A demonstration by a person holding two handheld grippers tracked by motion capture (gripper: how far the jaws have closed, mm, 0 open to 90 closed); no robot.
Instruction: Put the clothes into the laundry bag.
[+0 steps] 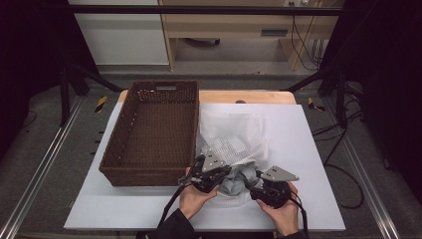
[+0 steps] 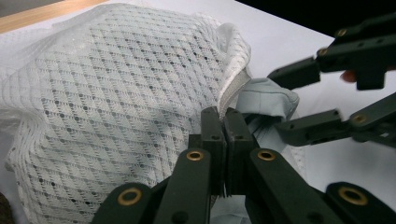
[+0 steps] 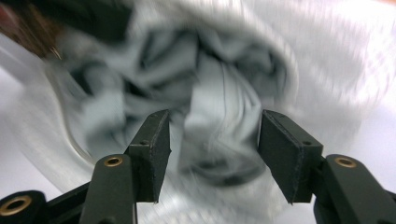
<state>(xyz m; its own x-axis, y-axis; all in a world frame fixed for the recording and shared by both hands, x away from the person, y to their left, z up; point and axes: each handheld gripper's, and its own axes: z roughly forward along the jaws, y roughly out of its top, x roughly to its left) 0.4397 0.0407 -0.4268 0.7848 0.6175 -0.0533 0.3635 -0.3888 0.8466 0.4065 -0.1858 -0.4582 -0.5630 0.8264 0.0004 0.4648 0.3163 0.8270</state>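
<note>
A white mesh laundry bag (image 1: 231,142) lies on the white table top, right of the basket, with crumpled pale grey cloth (image 1: 238,178) showing at its near opening. My left gripper (image 1: 225,172) is shut on the bag's white rim (image 2: 232,91), holding the mouth up. In the left gripper view the mesh bag (image 2: 116,93) bulges to the left and the grey cloth (image 2: 268,98) peeks out beside the rim. My right gripper (image 1: 252,185) is open at the bag's mouth. In the blurred right gripper view its jaws stand apart on either side of the grey cloth (image 3: 210,107) inside the bag.
A dark brown woven basket (image 1: 112,164) stands empty on the left half of the white board (image 1: 298,149). A wooden table edge (image 1: 259,97) runs behind. Cables trail over the floor at the right, and black frame legs stand at both sides.
</note>
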